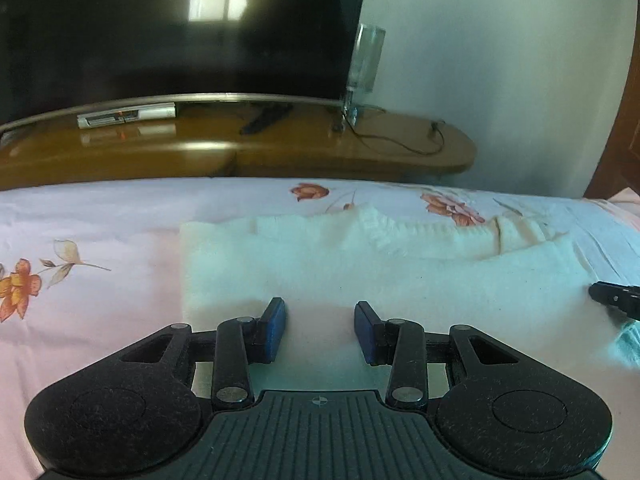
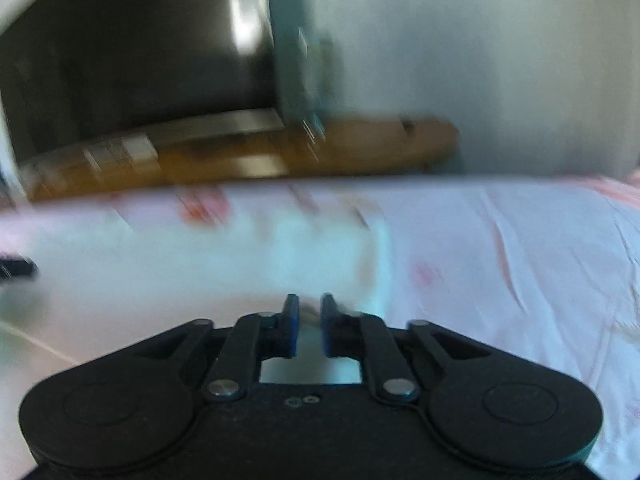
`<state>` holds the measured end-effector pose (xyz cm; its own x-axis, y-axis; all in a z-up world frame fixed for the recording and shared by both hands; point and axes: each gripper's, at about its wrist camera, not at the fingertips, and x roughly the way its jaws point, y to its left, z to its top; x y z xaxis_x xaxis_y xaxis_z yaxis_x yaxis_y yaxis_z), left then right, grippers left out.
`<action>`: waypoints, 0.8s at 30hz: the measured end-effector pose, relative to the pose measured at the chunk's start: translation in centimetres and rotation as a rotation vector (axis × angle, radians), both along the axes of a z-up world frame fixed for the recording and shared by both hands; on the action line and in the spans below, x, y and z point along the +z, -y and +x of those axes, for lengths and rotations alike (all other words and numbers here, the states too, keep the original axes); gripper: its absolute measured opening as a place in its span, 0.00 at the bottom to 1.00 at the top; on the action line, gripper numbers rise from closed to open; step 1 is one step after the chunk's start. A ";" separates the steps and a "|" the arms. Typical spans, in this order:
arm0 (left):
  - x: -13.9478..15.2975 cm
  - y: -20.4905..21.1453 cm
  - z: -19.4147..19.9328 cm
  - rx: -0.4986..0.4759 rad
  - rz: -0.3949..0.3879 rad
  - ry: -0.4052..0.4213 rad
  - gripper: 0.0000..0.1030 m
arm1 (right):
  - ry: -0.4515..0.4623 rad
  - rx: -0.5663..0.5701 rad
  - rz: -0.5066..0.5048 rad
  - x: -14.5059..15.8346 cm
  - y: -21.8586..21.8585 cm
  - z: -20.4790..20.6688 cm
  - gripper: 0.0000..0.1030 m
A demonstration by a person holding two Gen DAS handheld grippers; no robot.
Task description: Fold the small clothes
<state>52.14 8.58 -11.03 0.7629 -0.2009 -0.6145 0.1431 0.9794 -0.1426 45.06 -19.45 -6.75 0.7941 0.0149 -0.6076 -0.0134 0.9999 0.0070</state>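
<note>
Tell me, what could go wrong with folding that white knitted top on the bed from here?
1. The right gripper seems pinched on only a little of the white knitted top near its right edge; so small a bite could slip out.
2. The left gripper is open with nothing between its pads, so a pull from one side may drag the top askew.
3. The flowered bedsheet is already wrinkled and could bunch beneath it.

White knit garment (image 1: pixel 360 264) folded flat on bedsheet (image 1: pixel 100 220)

Sweater (image 1: pixel 360 276) lies on bedsheet (image 1: pixel 100 232); TV (image 1: pixel 180 28) on stand (image 1: pixel 280 148) behind
</note>
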 end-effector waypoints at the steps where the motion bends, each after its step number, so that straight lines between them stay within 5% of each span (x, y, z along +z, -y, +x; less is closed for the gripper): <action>1: 0.5 0.0 -0.1 0.003 0.001 0.008 0.38 | -0.004 0.014 0.004 0.2 0.3 -0.1 0.08; 4: 1.7 0.0 0.1 0.013 0.042 0.085 0.38 | 0.044 0.045 0.015 1.5 0.6 -0.6 0.18; 7: 1.3 -0.4 2.3 0.042 0.056 0.068 0.38 | 0.086 0.077 0.021 2.1 -0.2 -0.1 0.19; 9: -0.1 -0.9 3.8 0.059 0.080 0.002 0.38 | 0.061 0.103 0.002 1.6 -0.9 1.1 0.17; 12: -0.3 -2.1 3.9 0.059 0.028 0.007 0.38 | 0.001 0.093 -0.041 -0.3 -0.7 2.2 0.12; 15: 1.1 -2.2 2.2 0.065 0.053 0.086 0.38 | 0.022 0.083 -0.021 0.7 -0.1 1.4 0.15; 17: 0.0 -1.7 2.6 0.055 0.121 0.016 0.38 | 0.077 0.105 -0.004 1.2 0.1 0.2 0.20; 19: -0.7 -1.2 2.1 0.047 0.178 0.050 0.43 | 0.014 0.105 -0.057 -0.2 -0.3 0.6 0.18; 24: 1.7 -1.0 -1.8 0.047 0.116 0.109 0.43 | 0.074 0.120 -0.063 1.4 -0.4 -0.7 0.18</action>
